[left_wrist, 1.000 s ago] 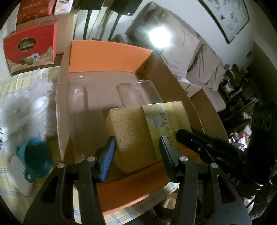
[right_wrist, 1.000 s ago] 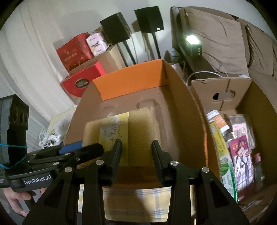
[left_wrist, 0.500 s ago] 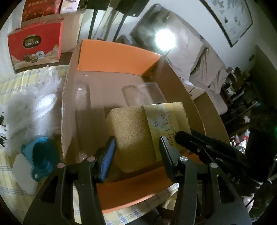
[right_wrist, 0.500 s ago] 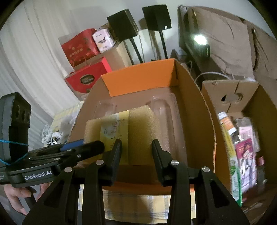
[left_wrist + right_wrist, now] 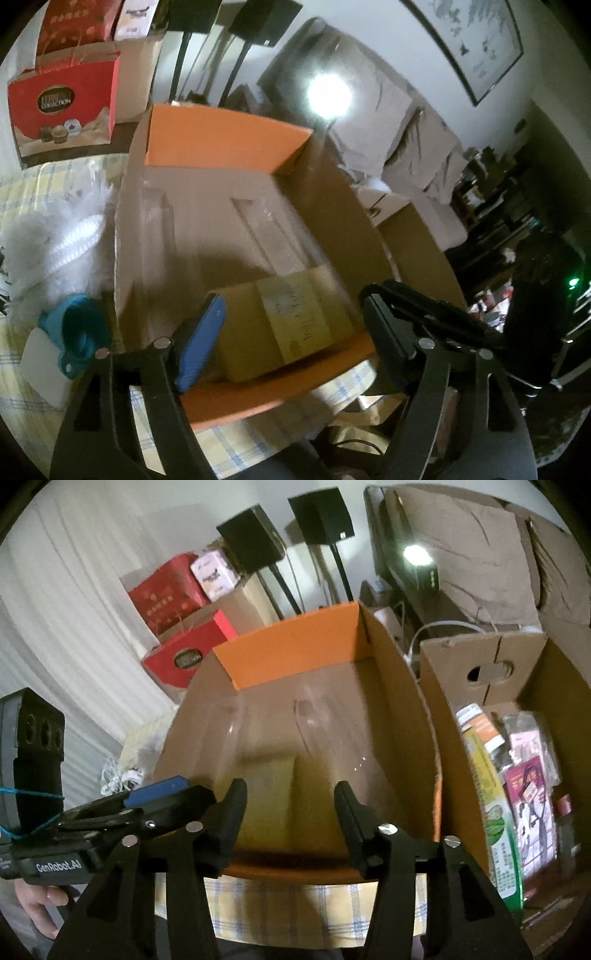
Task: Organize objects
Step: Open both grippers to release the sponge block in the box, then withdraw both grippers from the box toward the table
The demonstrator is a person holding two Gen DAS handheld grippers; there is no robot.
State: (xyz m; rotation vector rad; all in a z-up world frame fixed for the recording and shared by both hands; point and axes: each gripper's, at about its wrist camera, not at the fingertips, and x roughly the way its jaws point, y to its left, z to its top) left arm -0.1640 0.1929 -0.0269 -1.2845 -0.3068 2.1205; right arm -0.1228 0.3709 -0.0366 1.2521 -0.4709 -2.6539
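Note:
A yellow sponge block (image 5: 280, 325) with a pale paper band lies inside the open cardboard box (image 5: 325, 192), near its front wall. It also shows in the right wrist view (image 5: 288, 797) inside the box (image 5: 402, 716). My left gripper (image 5: 291, 328) is open, its fingers spread wide and apart from the sponge. My right gripper (image 5: 290, 808) is open too, above the box's front edge, with the sponge below and beyond it. A clear plastic insert (image 5: 314, 716) lines the box floor.
A teal funnel (image 5: 79, 332), a white block (image 5: 42, 369) and a white fluffy duster (image 5: 62, 236) lie on the checked tablecloth left of the box. A second carton (image 5: 517, 760) full of packets stands to the right. Red gift boxes (image 5: 184, 653) and speaker stands are behind.
Both grippers opened and let go of the sponge. It dropped lower into the box near the front wall. Both grippers drew back slightly.

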